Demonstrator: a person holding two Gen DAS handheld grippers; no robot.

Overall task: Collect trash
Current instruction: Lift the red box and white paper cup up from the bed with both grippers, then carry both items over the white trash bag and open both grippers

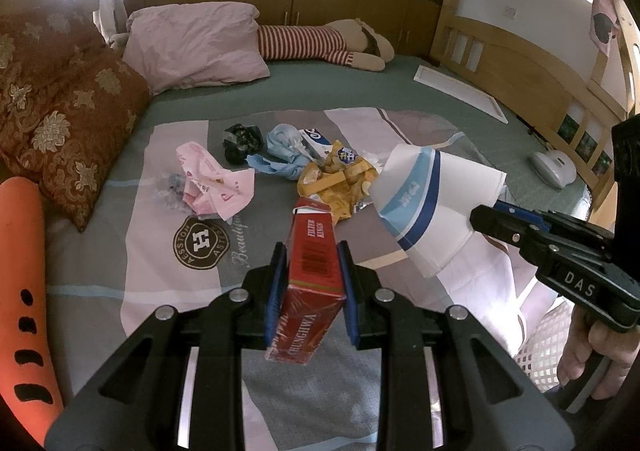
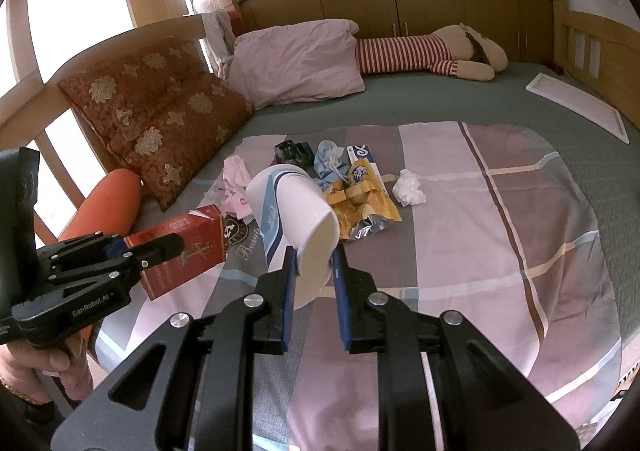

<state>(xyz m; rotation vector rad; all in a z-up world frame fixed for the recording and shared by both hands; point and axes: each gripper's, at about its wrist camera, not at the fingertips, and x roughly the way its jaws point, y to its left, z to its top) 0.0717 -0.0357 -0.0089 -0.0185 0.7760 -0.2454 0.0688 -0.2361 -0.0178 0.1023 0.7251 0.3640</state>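
Observation:
My left gripper (image 1: 311, 251) is shut on a red cigarette pack (image 1: 316, 283), which it holds above the patchwork sheet (image 1: 168, 291). My right gripper (image 2: 314, 255) is shut on the rim of a white paper cup with blue stripes (image 2: 292, 207), tilted on its side in the air. The cup (image 1: 432, 203) and the right gripper (image 1: 486, 215) also show at the right of the left wrist view. Trash lies on the sheet beyond: a pink wrapper (image 1: 216, 183), a black crumpled bag (image 1: 240, 141), a blue cloth (image 1: 280, 151), a yellow snack bag (image 1: 340, 179) and a white tissue (image 2: 408, 187).
Red patterned cushions (image 1: 60, 119) and an orange bolster (image 1: 22, 271) line the left side. A pink pillow (image 1: 196, 43) and a striped plush toy (image 1: 320, 41) lie at the far end. A white board (image 1: 460, 93) and a white device (image 1: 554, 169) sit by the wooden rail on the right.

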